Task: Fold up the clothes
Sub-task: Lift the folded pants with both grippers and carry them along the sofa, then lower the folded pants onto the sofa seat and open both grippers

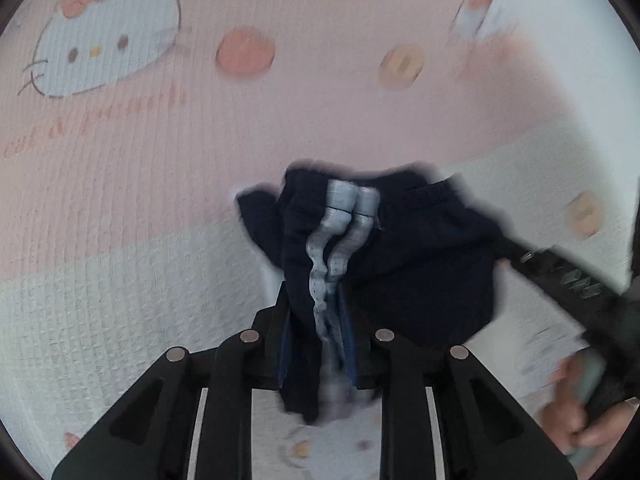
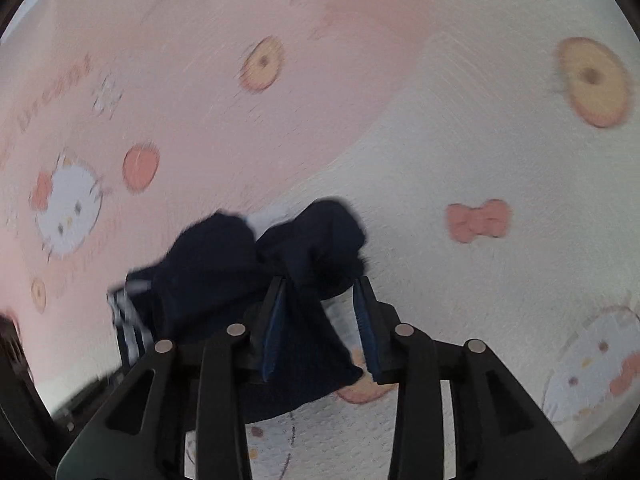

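A dark navy garment [image 1: 420,256] with two pale blue stripes [image 1: 340,224] hangs bunched above the pink and white Hello Kitty sheet [image 1: 120,184]. My left gripper [image 1: 316,304] is shut on the striped part of the garment. In the right wrist view the garment [image 2: 224,264] drapes over the left finger of my right gripper [image 2: 320,284], whose jaws stand apart, with cloth between them. The right gripper also shows in the left wrist view [image 1: 568,280], reaching into the cloth from the right with the person's hand [image 1: 576,408] on it.
The printed sheet [image 2: 460,152] fills both views, with cat faces, bows and doughnut prints. A dark edge [image 2: 16,360] shows at the far left of the right wrist view.
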{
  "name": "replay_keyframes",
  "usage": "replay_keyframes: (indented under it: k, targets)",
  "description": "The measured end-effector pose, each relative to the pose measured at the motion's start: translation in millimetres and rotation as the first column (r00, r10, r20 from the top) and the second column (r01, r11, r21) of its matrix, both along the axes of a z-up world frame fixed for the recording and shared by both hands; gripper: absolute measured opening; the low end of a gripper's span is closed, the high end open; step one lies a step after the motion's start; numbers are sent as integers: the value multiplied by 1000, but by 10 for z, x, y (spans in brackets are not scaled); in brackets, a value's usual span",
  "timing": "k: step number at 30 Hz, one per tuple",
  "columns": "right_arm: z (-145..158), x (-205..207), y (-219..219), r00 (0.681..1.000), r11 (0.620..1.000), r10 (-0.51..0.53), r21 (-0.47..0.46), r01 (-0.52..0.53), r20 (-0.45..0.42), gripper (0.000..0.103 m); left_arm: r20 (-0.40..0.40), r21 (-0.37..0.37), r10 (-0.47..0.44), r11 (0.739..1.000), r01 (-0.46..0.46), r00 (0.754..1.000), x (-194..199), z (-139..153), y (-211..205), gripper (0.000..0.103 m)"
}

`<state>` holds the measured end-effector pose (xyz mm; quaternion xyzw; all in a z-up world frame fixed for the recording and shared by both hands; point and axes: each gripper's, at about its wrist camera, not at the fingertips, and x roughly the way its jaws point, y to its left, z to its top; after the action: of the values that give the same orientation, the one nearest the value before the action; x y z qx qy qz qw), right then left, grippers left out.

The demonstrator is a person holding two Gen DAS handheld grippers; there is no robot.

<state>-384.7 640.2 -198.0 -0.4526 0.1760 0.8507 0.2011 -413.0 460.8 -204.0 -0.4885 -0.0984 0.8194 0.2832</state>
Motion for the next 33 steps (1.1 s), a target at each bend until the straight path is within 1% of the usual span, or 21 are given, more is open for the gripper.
replay_keyframes:
  k: [2, 3, 5, 7, 9, 12, 14, 17, 19, 21, 23, 24, 26, 29, 30, 31, 33]
  targets:
    - [162, 31, -94, 999, 995, -12, 99, 16, -38, 34, -125, -16, -2, 1000, 0, 992, 94, 208, 14, 23]
    - [211, 40, -154, 999, 993, 13, 114, -8, -49, 34, -179, -24, -7, 1000, 3, 984, 135, 300, 29, 23]
    - [286, 44, -269, 996, 989, 65, 133, -56, -65, 34, -191, -44, -58, 998, 51, 980, 148, 348, 142, 23]
    - [230, -33, -358, 992, 989, 120, 90, -117, -37, 34, -172, -97, -120, 990, 104, 978, 151, 284, 284, 23]
    - [120, -101, -415, 989, 987, 146, 59, -147, 22, 34, -141, -171, -183, 972, 158, 973, 168, 146, 438, 23]
    - [-9, -127, -415, 987, 988, 132, 66, -139, 95, 34, -105, -278, -229, 941, 192, 968, 195, -83, 492, 23]
    - [-78, -121, -388, 986, 990, 117, 64, -125, 122, 35, -105, -278, -232, 941, 196, 967, 229, -121, 433, 23]
    - [-116, -46, -284, 988, 994, 96, 48, -102, 120, 38, -107, -261, -215, 948, 181, 971, 249, -96, 353, 23]
    - [-70, -23, -235, 992, 996, 77, 42, -82, 98, 38, -101, -235, -187, 959, 160, 977, 192, -44, 264, 23]
    - [19, 18, -207, 997, 997, 54, 48, -56, 51, 38, -93, -201, -165, 969, 144, 982, 160, 15, 182, 24]
    - [109, 55, -190, 999, 998, 36, 49, -36, 4, 38, -83, -164, -146, 978, 131, 986, 148, 78, 107, 30]
    - [152, 54, -217, 999, 998, 42, 39, -42, -13, 38, -94, -162, -139, 979, 123, 986, 152, 115, 77, 32]
    - [198, 33, -297, 998, 998, 59, 33, -58, -21, 40, -107, -161, -131, 980, 113, 986, 163, 169, 20, 40]
    - [237, 2, -469, 996, 995, 88, 50, -88, -4, 41, -113, -168, -116, 981, 96, 987, 112, 204, -130, 46]
    - [231, -17, -532, 996, 994, 94, 55, -95, 6, 50, -116, -173, -109, 981, 88, 987, 77, 219, -204, 47]
    - [225, -28, -588, 995, 993, 98, 58, -99, 16, 62, -120, -179, -104, 981, 81, 987, 14, 204, -267, 48]
    - [180, -94, -728, 992, 991, 118, 63, -120, 44, 71, -126, -187, -91, 980, 66, 988, -76, 193, -416, 50]
